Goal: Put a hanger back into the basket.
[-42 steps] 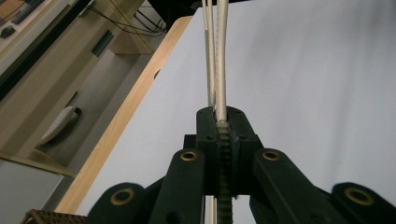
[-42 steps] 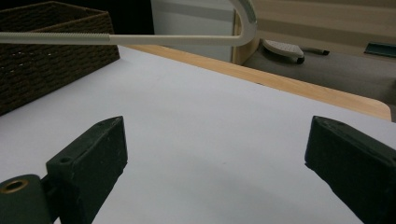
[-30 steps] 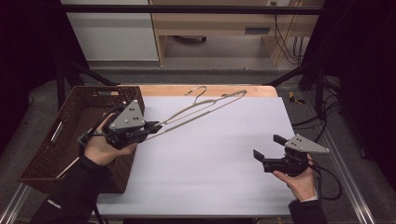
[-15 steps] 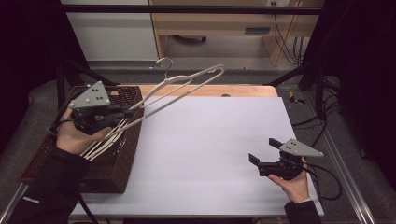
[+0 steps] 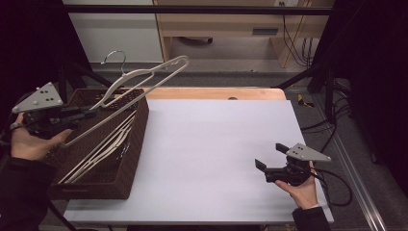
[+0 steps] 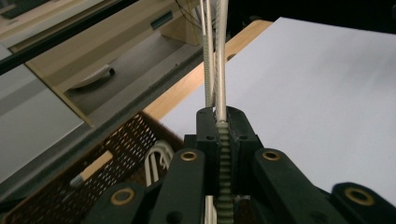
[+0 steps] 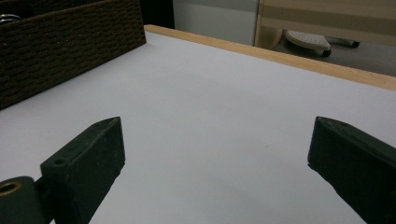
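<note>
Hanger (image 5: 144, 79) first: it is pale, with a metal hook (image 5: 114, 57), and it hangs in the air clamped in your left gripper (image 5: 89, 113), reaching up and away from the jaws toward the far side of the table (image 5: 216, 144). Your left gripper sits at the left edge of the high view, above the near-left part of the wicker basket (image 5: 132, 139), with the grey three-cornered plate (image 5: 39, 97) on top and your left hand (image 5: 26, 142) underneath it. In the left gripper view the jaws are closed tight on a ribbed bar of the hanger (image 6: 219, 60), which runs straight up out of them, with a second thin bar just beside it. Below your left gripper, inside the basket, lie more pale hangers (image 5: 103, 151), stacked lengthwise; the left gripper view shows a curved end of them (image 6: 156, 161) just past the jaws, against the woven wall.

Your right gripper (image 5: 269, 161) is well apart from all this, low over the near-right part of the white table top, held in your right hand (image 5: 300, 190). Its jaws stand wide apart with nothing between them; the right gripper view shows bare white surface (image 7: 219, 140) ahead, and the basket wall (image 7: 70, 46) far off to its upper left.

A wooden edge strip (image 5: 216, 93) borders the table beyond both grippers.
</note>
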The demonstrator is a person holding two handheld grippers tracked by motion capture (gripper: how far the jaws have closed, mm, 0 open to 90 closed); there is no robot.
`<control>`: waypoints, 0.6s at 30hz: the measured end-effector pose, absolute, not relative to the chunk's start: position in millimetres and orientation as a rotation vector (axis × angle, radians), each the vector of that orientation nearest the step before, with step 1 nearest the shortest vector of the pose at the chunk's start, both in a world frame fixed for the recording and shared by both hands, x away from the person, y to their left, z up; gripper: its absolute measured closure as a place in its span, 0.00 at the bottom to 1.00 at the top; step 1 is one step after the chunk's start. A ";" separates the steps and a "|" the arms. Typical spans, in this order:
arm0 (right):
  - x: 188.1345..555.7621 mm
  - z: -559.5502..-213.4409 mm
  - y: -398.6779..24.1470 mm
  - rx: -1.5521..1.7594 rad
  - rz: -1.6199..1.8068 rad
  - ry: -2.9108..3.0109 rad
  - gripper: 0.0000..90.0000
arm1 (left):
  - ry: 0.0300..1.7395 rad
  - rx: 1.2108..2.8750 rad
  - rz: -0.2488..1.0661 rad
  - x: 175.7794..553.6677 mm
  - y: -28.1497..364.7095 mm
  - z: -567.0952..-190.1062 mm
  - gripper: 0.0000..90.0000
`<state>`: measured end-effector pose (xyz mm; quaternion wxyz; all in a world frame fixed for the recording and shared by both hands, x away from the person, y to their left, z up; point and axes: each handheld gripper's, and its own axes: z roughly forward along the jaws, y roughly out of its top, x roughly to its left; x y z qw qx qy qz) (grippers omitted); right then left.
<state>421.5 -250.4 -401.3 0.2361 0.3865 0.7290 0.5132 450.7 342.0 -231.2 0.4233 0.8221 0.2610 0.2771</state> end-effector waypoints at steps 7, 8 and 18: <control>422.7 -402.9 -248.1 1.064 1.400 2.012 0.05 | 0.716 2.052 0.686 448.0 377.6 -242.7 0.95; 422.7 -402.9 -248.0 1.064 1.399 2.014 0.05 | 0.727 2.057 0.692 447.8 382.9 -243.6 0.95; 422.7 -403.0 -248.1 1.061 1.395 2.017 0.05 | 0.840 2.048 0.683 443.1 432.2 -263.0 0.95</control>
